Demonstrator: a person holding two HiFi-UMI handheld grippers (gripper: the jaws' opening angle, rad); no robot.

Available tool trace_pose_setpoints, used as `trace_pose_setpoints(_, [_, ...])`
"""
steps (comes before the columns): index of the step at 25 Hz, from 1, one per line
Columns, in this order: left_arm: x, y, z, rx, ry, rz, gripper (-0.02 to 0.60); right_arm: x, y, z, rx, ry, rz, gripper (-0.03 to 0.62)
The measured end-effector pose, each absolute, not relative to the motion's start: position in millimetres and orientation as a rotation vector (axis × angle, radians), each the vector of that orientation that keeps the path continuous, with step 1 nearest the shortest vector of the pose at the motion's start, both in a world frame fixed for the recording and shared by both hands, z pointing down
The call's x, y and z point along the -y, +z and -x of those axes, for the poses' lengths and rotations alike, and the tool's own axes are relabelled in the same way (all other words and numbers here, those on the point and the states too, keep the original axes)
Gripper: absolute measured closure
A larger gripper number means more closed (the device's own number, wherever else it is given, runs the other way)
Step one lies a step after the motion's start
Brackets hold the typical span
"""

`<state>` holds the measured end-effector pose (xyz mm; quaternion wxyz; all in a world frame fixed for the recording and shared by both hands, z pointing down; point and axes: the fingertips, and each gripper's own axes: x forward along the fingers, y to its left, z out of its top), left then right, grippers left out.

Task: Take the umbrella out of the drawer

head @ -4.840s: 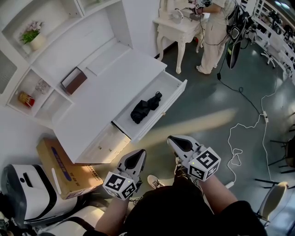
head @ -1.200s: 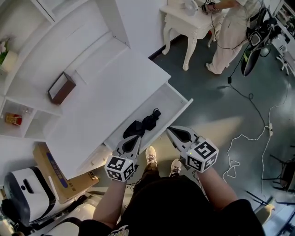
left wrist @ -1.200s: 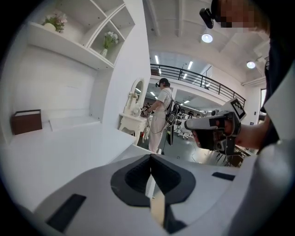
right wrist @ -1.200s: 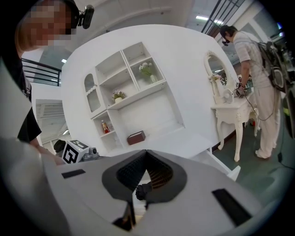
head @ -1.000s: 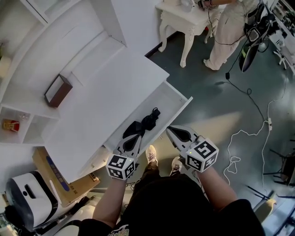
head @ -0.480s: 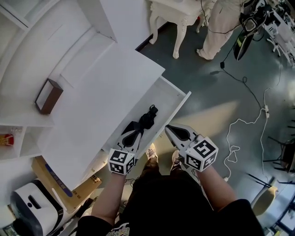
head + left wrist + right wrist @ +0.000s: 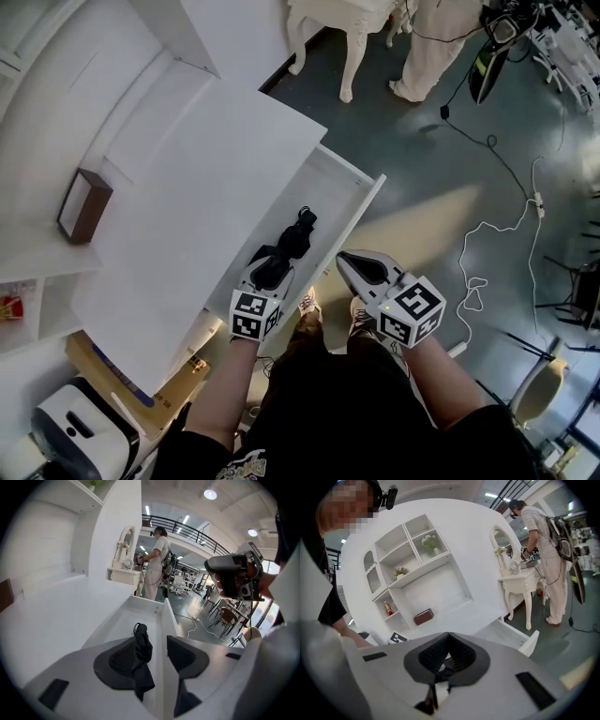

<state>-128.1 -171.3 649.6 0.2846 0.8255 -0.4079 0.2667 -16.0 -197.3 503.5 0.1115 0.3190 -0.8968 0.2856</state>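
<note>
A folded black umbrella (image 7: pixel 292 240) lies lengthwise in the open white drawer (image 7: pixel 362 208) of the desk. My left gripper (image 7: pixel 271 272) is down in the drawer at the umbrella's near end. In the left gripper view its jaws are opening, and the umbrella (image 7: pixel 142 644) lies between them, against the left pad, with a gap to the right pad. The left gripper (image 7: pixel 150 656) straddles the drawer's front wall (image 7: pixel 166 616). My right gripper (image 7: pixel 349 262) hovers just outside the drawer front, shut with nothing in it. In the right gripper view, the right gripper (image 7: pixel 448 651) shows its pads meeting.
A brown box (image 7: pixel 83 204) sits on the white desktop (image 7: pixel 206 169). A cardboard box (image 7: pixel 141 394) and a white machine (image 7: pixel 80 436) stand on the floor at lower left. Cables (image 7: pixel 487 272) trail over the floor on the right. A person (image 7: pixel 153 564) works at a small white table beyond.
My left gripper has sunk into the drawer onto the umbrella's near end, and its jaws have gone from shut to apart. The right gripper has dropped slightly.
</note>
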Motion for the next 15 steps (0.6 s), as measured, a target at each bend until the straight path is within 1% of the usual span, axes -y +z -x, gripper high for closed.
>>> trace_pose_setpoints(5, [177.3, 674.5, 126.7, 1.043, 0.815, -2.214, 0.354, 201.9, 511.7, 13.6, 2.610, 0.859, -0.965, 0.592])
trace_pose_setpoints(13, [182.1, 716.1, 127.8, 0.978, 1.030, -2.203, 0.314, 202.7, 528.2, 14.4, 2.574, 0.903, -0.980, 0.592])
trace_pose_setpoints(15, [182.2, 725.2, 129.5, 0.975, 1.061, -2.187, 0.313, 202.0, 531.6, 15.4, 2.568, 0.914, -0.980, 0.592])
